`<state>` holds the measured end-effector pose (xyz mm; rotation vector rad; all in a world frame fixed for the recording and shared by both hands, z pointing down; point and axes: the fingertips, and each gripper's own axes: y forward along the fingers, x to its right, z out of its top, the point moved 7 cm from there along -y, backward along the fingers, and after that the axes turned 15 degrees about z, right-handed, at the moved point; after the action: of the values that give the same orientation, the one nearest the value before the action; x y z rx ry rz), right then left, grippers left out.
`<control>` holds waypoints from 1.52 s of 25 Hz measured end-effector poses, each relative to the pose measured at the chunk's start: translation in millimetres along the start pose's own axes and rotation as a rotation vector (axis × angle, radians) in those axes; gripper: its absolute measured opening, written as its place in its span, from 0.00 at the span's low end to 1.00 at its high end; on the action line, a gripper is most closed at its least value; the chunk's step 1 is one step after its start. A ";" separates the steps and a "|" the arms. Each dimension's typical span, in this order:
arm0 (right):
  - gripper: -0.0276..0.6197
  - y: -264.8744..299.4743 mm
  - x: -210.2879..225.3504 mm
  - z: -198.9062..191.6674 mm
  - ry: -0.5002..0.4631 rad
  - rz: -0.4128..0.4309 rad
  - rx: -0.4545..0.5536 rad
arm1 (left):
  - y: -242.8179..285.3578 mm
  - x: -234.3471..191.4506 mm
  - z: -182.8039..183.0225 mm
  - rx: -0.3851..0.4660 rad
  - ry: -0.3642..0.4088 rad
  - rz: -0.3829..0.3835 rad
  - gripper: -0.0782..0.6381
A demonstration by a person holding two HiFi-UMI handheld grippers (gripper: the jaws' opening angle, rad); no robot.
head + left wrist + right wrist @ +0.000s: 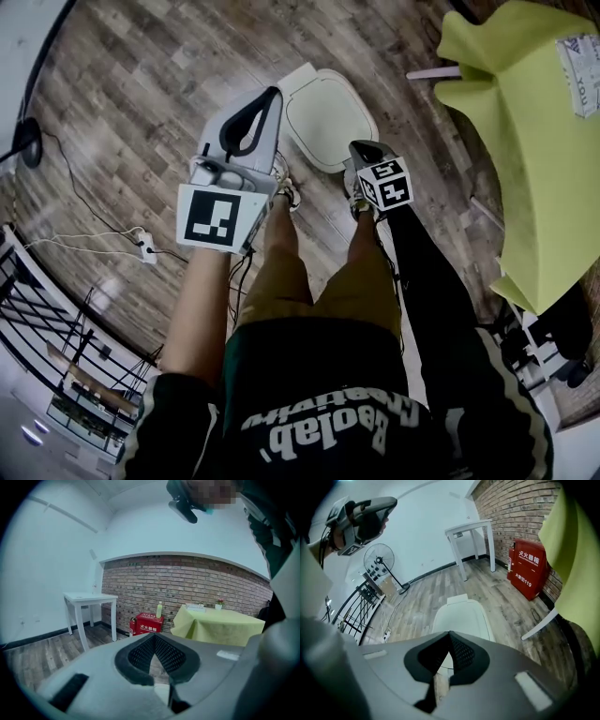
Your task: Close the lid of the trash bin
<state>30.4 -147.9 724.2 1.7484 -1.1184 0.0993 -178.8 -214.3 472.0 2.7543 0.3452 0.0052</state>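
Head view: I count one trash bin (326, 112), white, smooth and rounded, its lid lying flat on it, on the wood-plank floor (141, 103) just beyond my feet. There are two tools, the left tool (274, 94) and the right tool (362, 148).

Left gripper view: jaws pressed together, empty, facing a brick wall (197, 585).

Right gripper view: jaws together, empty, above the bin.

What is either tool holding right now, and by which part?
Nothing. The left tool and the right tool both have their jaws together and empty; the white plastic trash bin stands apart from both.
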 end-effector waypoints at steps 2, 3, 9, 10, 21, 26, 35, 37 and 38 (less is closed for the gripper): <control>0.06 -11.3 -5.0 10.4 -0.015 0.009 0.010 | -2.7 4.0 9.5 0.015 0.005 0.004 0.12; 0.06 -16.7 -8.0 15.7 -0.021 0.014 0.016 | -4.0 6.5 13.9 0.018 0.011 0.002 0.12; 0.06 -47.1 -25.3 41.4 -0.080 0.012 0.054 | -9.4 14.0 37.7 0.021 0.016 0.008 0.12; 0.06 -51.6 -28.3 44.4 -0.088 0.012 0.061 | -10.8 15.7 41.7 0.024 0.016 0.011 0.12; 0.06 -120.7 -46.3 94.8 -0.175 -0.037 0.206 | -30.5 39.3 72.1 0.040 0.034 0.030 0.12; 0.06 -151.0 -48.0 110.6 -0.237 -0.014 0.245 | -36.2 54.1 86.7 0.071 0.038 0.075 0.12; 0.06 -196.0 -54.7 136.2 -0.340 0.034 0.307 | -53.6 79.1 103.6 0.125 0.022 0.212 0.12; 0.06 -206.9 -58.2 143.9 -0.353 0.051 0.340 | -57.2 87.1 106.3 0.126 0.029 0.235 0.12; 0.06 -211.9 -60.8 147.9 -0.368 0.058 0.352 | -58.6 90.6 107.3 0.124 0.032 0.245 0.12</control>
<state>86.6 -212.3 472.9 2.1030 -1.4887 0.0080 -99.7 -177.6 347.3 2.9043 0.0139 0.0932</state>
